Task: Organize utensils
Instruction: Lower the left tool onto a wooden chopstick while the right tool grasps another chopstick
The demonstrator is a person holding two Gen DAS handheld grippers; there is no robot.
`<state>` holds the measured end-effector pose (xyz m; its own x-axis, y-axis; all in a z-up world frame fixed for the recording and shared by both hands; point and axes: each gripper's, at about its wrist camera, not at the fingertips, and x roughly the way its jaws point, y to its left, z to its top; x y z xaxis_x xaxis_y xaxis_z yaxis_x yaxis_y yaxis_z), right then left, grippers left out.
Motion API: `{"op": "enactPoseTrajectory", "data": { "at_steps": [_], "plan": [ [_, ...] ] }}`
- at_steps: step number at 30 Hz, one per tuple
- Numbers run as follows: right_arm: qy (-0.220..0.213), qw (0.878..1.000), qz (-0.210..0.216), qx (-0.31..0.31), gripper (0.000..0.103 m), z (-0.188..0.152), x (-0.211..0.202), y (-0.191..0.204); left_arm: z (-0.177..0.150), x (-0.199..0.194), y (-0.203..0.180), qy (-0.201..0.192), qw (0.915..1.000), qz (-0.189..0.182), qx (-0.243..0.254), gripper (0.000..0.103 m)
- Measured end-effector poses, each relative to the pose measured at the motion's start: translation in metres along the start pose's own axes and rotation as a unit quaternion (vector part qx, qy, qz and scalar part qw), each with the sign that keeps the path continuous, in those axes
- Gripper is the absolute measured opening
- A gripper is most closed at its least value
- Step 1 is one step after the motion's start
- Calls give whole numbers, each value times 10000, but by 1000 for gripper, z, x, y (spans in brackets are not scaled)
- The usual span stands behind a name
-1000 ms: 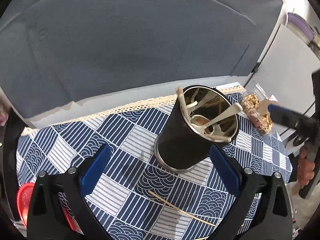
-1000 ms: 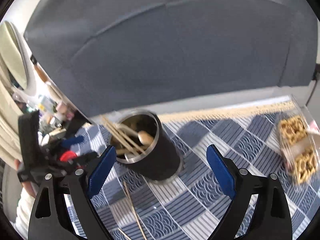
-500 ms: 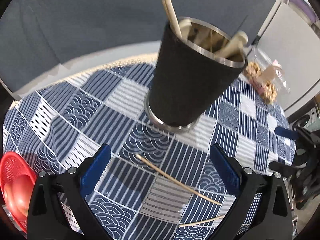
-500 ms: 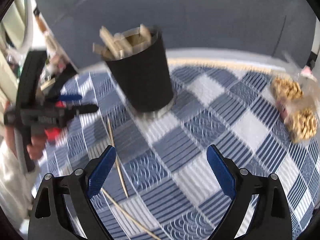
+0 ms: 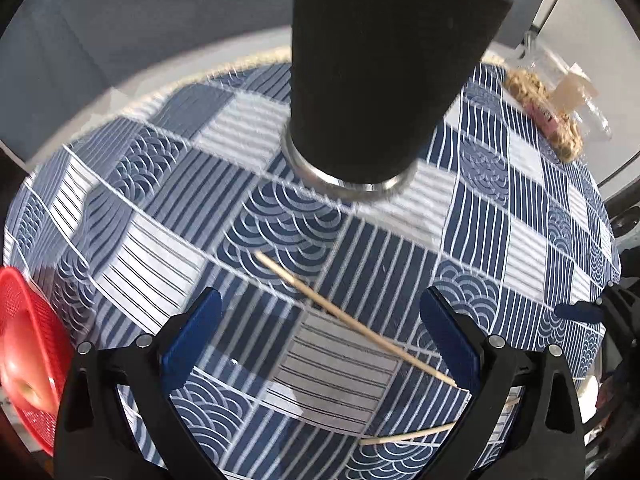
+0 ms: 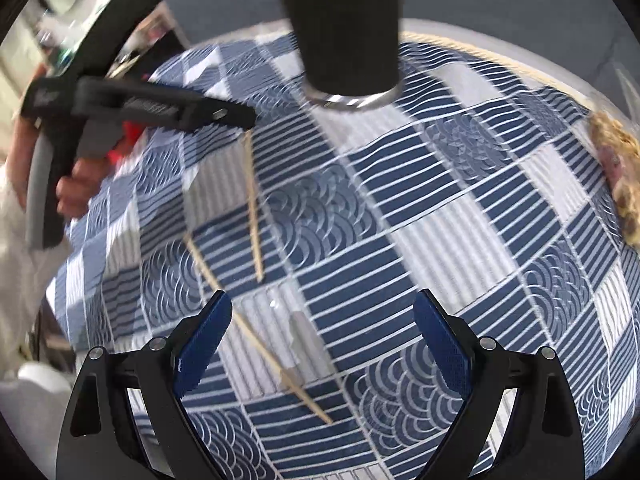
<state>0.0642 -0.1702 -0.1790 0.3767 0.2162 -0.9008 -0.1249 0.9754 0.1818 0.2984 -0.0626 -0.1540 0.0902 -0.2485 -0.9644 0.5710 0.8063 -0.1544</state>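
While some utensils appear already stowed in the black holder [image 5: 384, 72] standing ahead of both tools, two chopsticks remain loose on the tablecloth [image 5: 520, 248]: one chopstick [image 5: 352, 320] lies between the wide-open left gripper [image 5: 320, 340] fingers, a second chopstick [image 6: 260, 344] slants beneath the equally wide, empty right gripper [image 6: 322, 340]. A red basket [image 5: 28, 360] sits left, a snack packet [image 5: 548, 108] far right, grey upholstery behind.

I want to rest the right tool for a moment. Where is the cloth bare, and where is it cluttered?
Bare cloth lies between the black cup and the snack bag, ahead and right of the right tool. Crowded: two chopsticks lie left of centre, where the left tool hovers. The red basket sits at the far left edge.
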Motion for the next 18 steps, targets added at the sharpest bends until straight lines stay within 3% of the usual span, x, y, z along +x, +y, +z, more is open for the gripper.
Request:
{"op": "enactPoseTrajectory", "data": {
  "at_steps": [12, 18],
  "plan": [
    [488, 9947, 129, -898, 90, -21, 28, 18, -11, 40, -26, 543, 9978, 377, 3, 97],
    [589, 9824, -211, -1760, 96, -25, 38, 34, -13, 44, -37, 360, 9977, 571, -18, 99]
  ]
}}
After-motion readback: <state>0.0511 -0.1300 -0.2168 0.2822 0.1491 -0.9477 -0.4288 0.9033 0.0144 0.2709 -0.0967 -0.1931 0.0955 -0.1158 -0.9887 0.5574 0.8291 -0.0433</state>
